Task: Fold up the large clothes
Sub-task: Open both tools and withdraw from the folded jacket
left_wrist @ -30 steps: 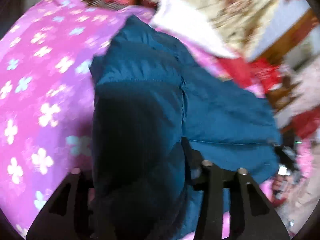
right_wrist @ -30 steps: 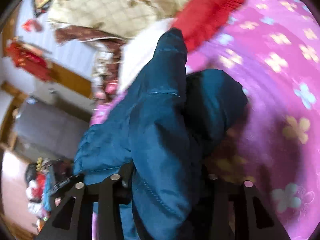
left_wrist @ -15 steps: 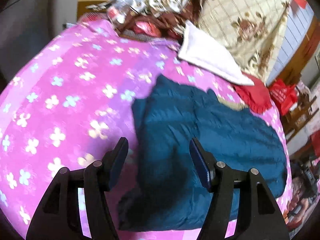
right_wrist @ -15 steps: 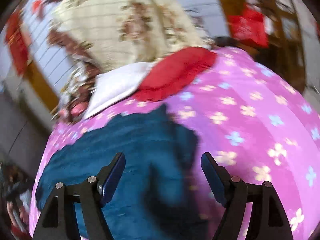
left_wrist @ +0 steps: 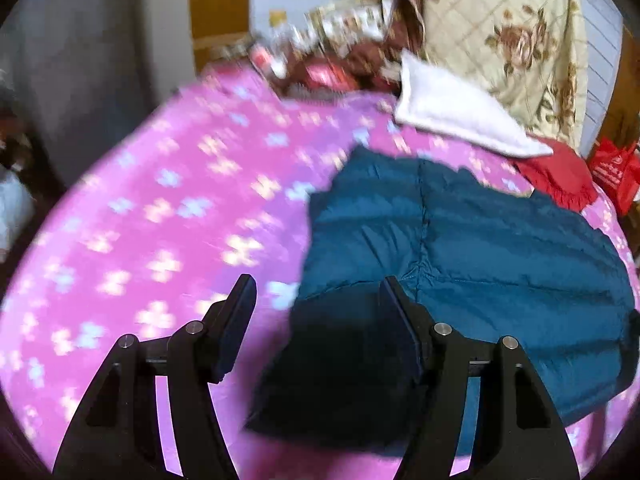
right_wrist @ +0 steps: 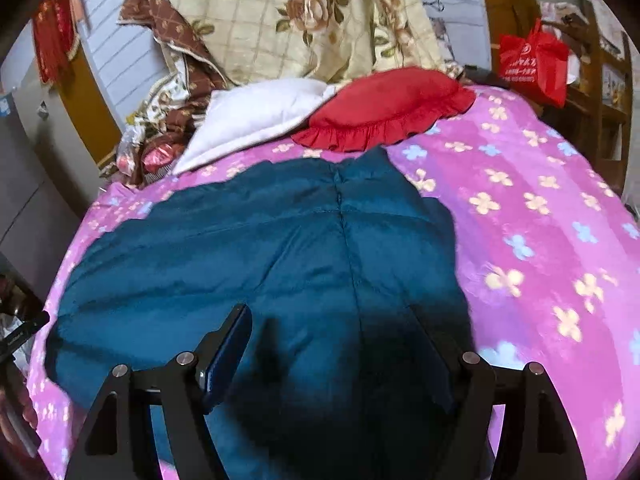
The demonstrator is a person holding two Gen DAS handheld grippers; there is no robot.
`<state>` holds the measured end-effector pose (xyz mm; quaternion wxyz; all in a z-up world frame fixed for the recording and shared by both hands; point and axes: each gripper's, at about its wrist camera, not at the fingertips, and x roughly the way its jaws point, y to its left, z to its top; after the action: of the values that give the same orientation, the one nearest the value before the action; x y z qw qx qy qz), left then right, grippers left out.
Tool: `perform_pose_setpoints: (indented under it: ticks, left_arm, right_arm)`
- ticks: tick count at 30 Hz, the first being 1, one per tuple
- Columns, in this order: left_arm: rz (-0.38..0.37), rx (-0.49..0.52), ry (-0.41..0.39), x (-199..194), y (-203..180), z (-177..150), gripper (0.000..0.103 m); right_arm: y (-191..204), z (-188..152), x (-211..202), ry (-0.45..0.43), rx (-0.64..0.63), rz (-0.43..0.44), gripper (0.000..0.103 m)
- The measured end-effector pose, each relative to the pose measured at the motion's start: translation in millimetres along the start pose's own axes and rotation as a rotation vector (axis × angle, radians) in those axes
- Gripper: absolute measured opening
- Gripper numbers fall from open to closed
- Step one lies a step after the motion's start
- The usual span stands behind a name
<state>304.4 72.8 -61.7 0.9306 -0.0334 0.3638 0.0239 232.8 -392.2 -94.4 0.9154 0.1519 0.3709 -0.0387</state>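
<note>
Teal padded jacket [right_wrist: 280, 264] lies folded flat on the bed [right_wrist: 540, 216] — both claws apart and holding nothing.

Its long axis runs across the bed's pink flowered cover, and a centre seam runs from the near edge away toward the pillows; the far edge stops just short of a red frilled cushion [right_wrist: 384, 108] and a white pillow [right_wrist: 256, 116]. In the left wrist view the jacket sits to the right, with open cover to its left. The left claw [left_wrist: 318, 320] hangs above the jacket's near corner, fingers spread, nothing between them. The right claw [right_wrist: 332, 344] hovers over the near middle — fingers wide, clear of the fabric. A red bag [right_wrist: 536, 60] hangs beyond the bed; its contents cannot be seen.
</note>
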Motion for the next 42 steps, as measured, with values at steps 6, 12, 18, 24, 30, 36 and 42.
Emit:
perform_pose_setpoints:
  ticks: [6,12,18,24,30,36,42]
  left_arm:
    - [0.101,0.007,-0.158,-73.1,0.4,-38.0,0.082]
    - [0.1,0.014,-0.258,-146.0,-9.0,-82.2,0.082]
    - [0.078,-0.045,-0.36,-214.3,-8.1,-116.7,0.082]
    - [0.038,-0.076,-0.4,-260.8,-8.6,-131.9,0.083]
    - [-0.023,-0.042,-0.45,-299.5,-25.8,-140.7,0.083]
    - [-0.043,-0.038,-0.511,-327.7,-44.4,-145.4,0.091]
    - [-0.008,-0.011,-0.609,-352.3,-57.1,-152.8,0.102]
  right_arm:
    - [15.2,-50.2,-78.2,-0.061,0.011,0.058,0.076]
    - [42.3,-102.0,-133.6,-0.115,0.012,0.06,0.076]
    - [59.7,-142.8,-173.0,-0.163,0.057,0.094,0.076]
    - [72.6,-153.1,-225.9,-0.283,-0.012,0.011,0.076]
    - [67.2,-162.8,-266.0,-0.36,-0.043,-0.074,0.076]
    - [48.4,-170.3,-289.7,-0.394,-0.02,-0.102,0.076]
    - [41.0,-176.4,-295.4,-0.411,-0.01,-0.109,0.076]
